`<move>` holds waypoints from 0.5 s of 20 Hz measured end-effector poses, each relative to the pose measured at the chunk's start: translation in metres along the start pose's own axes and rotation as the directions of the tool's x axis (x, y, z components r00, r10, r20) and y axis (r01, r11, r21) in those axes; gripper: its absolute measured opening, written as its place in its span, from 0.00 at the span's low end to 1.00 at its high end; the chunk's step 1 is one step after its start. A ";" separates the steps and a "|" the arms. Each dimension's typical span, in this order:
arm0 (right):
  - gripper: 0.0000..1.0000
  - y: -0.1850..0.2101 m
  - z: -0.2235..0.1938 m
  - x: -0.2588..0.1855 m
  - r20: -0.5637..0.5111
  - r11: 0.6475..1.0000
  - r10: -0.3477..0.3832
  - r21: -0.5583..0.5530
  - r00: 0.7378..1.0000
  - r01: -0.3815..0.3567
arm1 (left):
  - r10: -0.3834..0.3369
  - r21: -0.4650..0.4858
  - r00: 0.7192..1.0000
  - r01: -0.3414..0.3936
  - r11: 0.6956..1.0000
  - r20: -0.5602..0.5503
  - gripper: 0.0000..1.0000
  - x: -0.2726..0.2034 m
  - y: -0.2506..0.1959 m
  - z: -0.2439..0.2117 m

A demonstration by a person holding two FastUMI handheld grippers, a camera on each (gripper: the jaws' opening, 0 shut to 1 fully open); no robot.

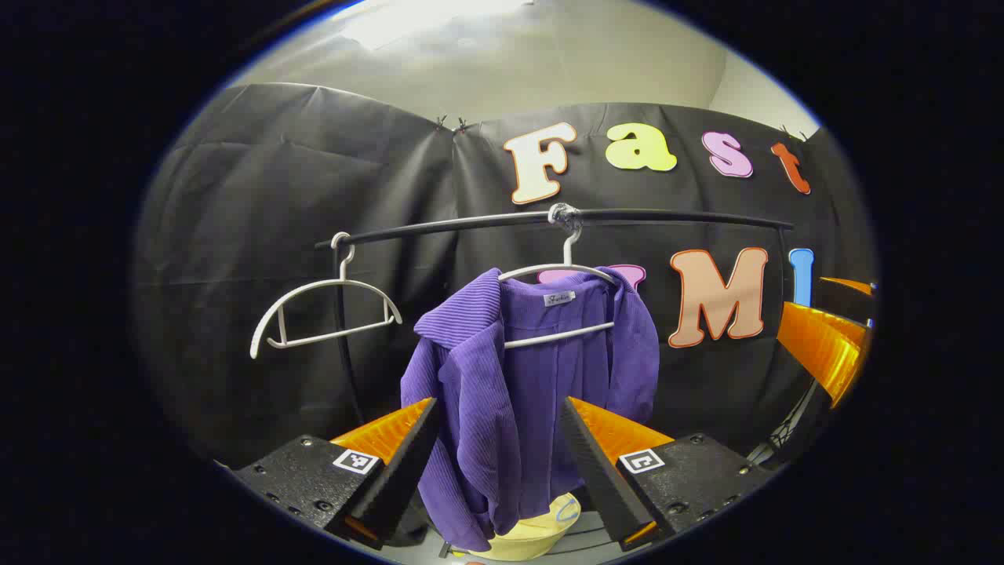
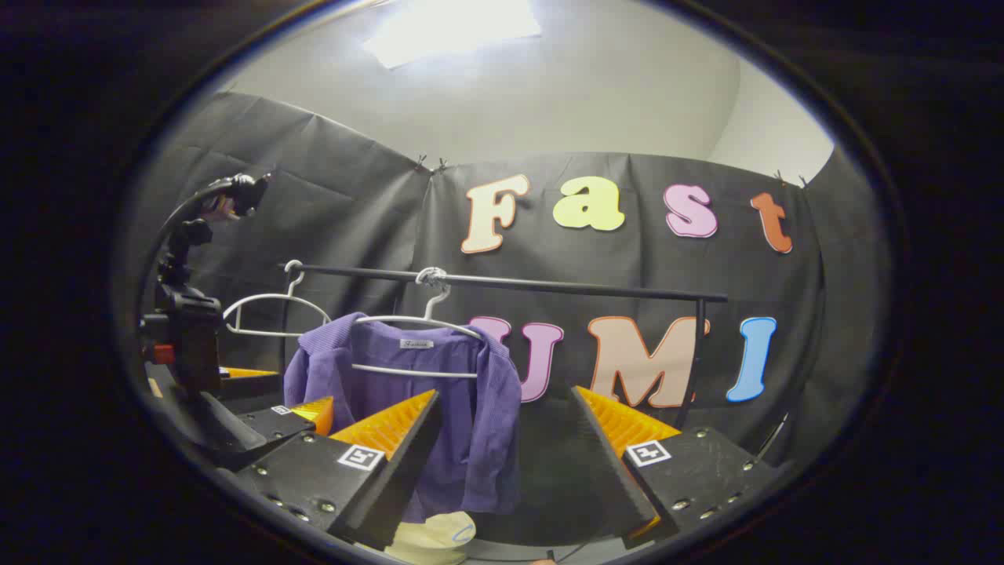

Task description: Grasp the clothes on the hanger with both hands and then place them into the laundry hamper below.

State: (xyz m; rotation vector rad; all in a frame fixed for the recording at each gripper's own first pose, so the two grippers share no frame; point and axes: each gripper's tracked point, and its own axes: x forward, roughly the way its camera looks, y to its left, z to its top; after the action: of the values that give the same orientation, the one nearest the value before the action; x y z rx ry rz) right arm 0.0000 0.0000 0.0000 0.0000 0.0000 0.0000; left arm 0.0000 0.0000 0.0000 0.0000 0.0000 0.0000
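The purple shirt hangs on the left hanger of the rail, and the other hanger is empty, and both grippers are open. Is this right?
Not quite. In the left gripper view the purple shirt hangs on the right hanger of the rail; the left hanger is empty. Both the left gripper and the right gripper are open.

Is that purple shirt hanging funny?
Yes. The shirt sits lopsided on its hanger: one side has slid off and droops low, bunched up, leaving the hanger's bar bare. The other hanger is empty.
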 end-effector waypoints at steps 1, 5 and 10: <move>0.96 -0.001 -0.001 0.000 -0.002 1.000 -0.004 -0.001 1.000 0.004 | -0.002 0.000 1.000 0.002 1.000 -0.001 0.96 0.001 0.000 0.000; 0.96 -0.003 -0.002 -0.002 -0.007 1.000 -0.021 0.007 1.000 0.021 | -0.003 0.000 1.000 0.003 1.000 -0.007 0.92 0.002 -0.001 -0.002; 0.96 -0.003 -0.002 0.000 -0.005 0.999 -0.031 0.013 1.000 0.031 | 0.012 0.008 1.000 -0.012 1.000 -0.012 0.92 0.006 0.005 -0.005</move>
State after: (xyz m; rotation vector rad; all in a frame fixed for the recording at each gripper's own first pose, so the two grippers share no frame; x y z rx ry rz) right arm 0.0005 -0.0034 -0.0025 0.0126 0.0049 -0.0311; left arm 0.0057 0.0047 -0.0054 0.0083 0.0125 0.0122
